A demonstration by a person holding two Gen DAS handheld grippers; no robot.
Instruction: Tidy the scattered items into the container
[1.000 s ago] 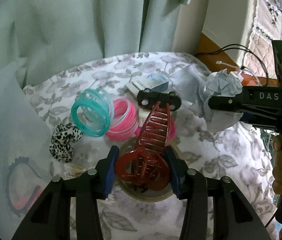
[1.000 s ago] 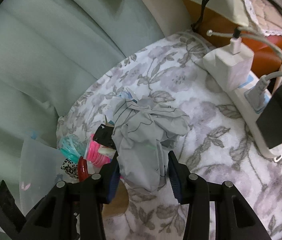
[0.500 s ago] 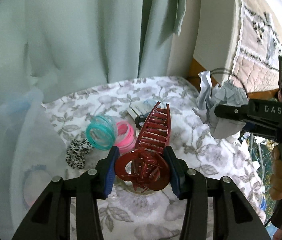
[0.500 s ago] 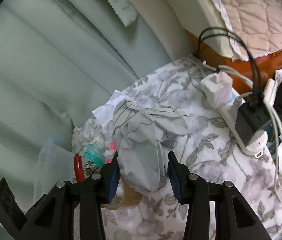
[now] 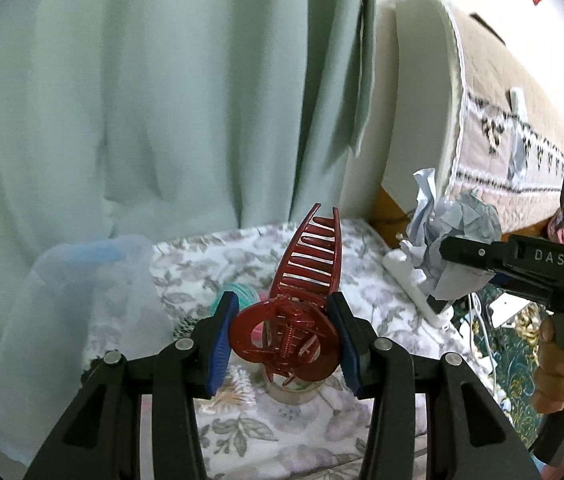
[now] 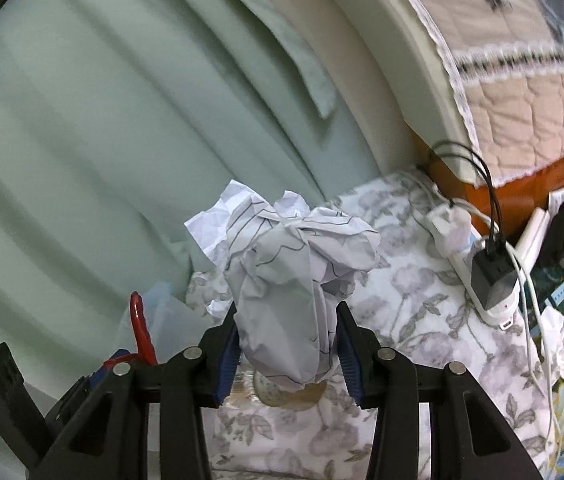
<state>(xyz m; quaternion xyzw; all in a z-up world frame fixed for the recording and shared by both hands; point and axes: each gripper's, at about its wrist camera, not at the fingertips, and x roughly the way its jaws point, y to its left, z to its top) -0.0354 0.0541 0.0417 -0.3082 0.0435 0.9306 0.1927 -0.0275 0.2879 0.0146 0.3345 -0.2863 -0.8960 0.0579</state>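
Note:
My left gripper (image 5: pixel 284 338) is shut on a dark red hair claw clip (image 5: pixel 298 304) and holds it high above the floral cloth (image 5: pixel 366 264). My right gripper (image 6: pixel 286 354) is shut on a crumpled ball of white paper (image 6: pixel 290 276), also held up in the air; it shows in the left wrist view (image 5: pixel 458 240) at the right. A translucent plastic container (image 5: pixel 61 320) stands at the left. The clip's red tip (image 6: pixel 137 320) shows in the right wrist view, near the container (image 6: pixel 165 316).
A teal bangle (image 5: pixel 241 294), a leopard-print scrunchie (image 5: pixel 185 326) and a tape roll (image 5: pixel 294 394) lie on the cloth below the clip. A white power strip (image 6: pixel 478 276) with chargers and cables lies at the right. Green curtain (image 5: pixel 161 100) hangs behind.
Both grippers have risen well above the cloth with their loads. The items on the cloth look smaller and lower, and the curtain and bed fill more of both views.

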